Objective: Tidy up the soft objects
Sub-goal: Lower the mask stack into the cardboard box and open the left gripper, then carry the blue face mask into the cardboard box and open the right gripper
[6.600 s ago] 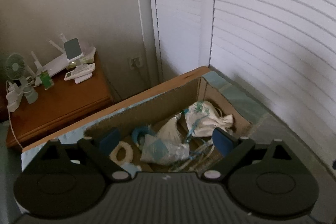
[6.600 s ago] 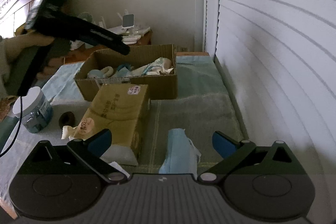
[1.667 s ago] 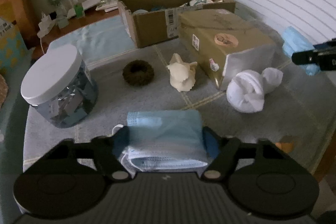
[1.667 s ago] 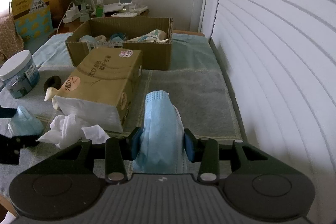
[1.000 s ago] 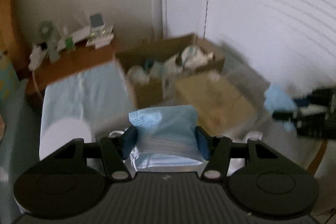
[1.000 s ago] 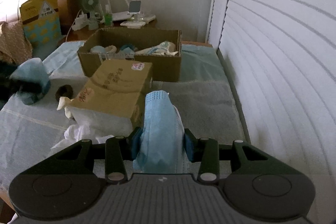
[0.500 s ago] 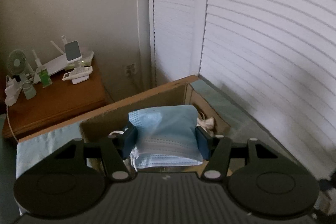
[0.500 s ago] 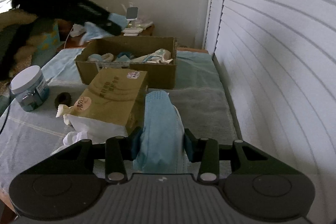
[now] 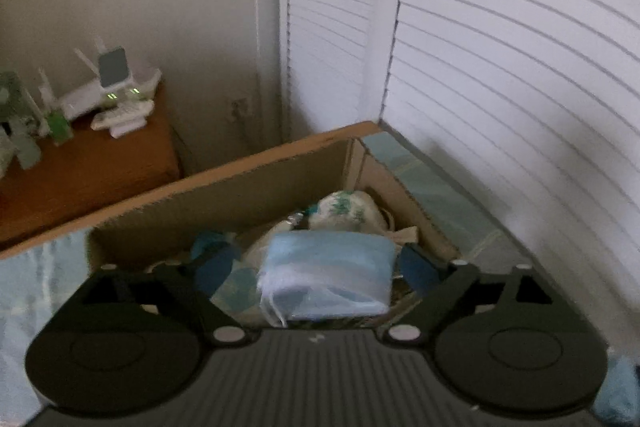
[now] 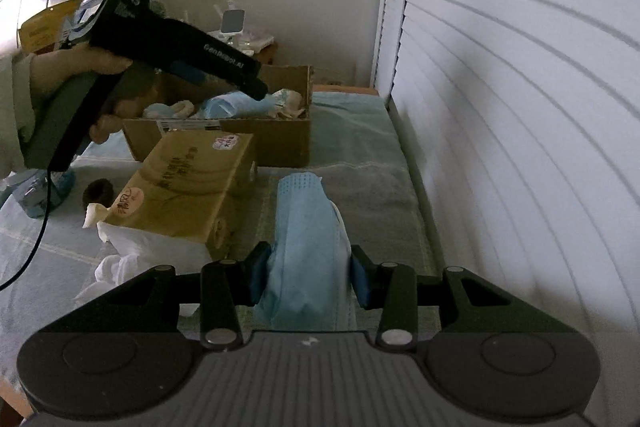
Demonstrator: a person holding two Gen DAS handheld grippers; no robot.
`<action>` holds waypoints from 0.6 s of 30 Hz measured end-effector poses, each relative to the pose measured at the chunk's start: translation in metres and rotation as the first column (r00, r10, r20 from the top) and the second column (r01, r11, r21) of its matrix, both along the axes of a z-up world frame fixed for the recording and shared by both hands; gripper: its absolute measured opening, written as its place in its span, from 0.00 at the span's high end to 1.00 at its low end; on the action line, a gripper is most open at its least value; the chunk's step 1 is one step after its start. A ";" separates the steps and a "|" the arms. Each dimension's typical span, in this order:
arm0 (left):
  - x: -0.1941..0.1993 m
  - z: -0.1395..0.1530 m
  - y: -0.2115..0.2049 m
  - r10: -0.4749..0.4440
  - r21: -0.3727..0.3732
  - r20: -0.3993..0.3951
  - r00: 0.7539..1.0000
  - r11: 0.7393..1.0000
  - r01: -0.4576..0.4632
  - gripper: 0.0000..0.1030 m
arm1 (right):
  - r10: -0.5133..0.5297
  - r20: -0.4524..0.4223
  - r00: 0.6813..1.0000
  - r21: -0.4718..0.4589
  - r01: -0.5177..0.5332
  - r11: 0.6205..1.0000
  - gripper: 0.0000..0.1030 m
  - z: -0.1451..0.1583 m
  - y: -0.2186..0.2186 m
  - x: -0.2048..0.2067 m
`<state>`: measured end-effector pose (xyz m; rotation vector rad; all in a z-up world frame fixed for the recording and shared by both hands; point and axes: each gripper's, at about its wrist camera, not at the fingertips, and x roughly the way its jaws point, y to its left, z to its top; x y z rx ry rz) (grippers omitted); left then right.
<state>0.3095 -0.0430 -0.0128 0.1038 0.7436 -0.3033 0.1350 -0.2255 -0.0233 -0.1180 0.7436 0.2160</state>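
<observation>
Release is showing at the left gripper (image 9: 316,265): half a second ago its blue pads were pressing the folded blue mask (image 9: 326,273), and now the jaws are standing wide apart with clear gaps on both sides of it. That mask is lying inside the cardboard box (image 9: 224,183), on top of the soft items there, just in front of a white printed bundle (image 9: 346,213). Its long axis is running across the box, left to right, with the ear loops hanging at its left end.

The right gripper (image 10: 308,277) is unchanged since then, its jaws closed narrowly on a second blue mask (image 10: 304,239), which is being held in front of the cardboard box (image 10: 280,143) and to the right of the tan tissue pack (image 10: 192,187). This mask's long axis is pointing straight ahead along the fingers, toward the box.

Only the right wrist view is showing the left gripper (image 10: 256,89) from outside, its tip reaching over the box rim, along with the holding hand (image 10: 76,67). Only the left wrist view is showing the box interior from above, and the wooden side table (image 9: 80,171) behind the box.
</observation>
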 end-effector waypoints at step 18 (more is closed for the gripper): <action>-0.152 0.026 0.052 0.087 -0.068 0.104 0.991 0.994 -0.080 0.03 | 0.016 0.029 0.999 0.027 -0.017 0.999 0.54 0.014 0.008 0.007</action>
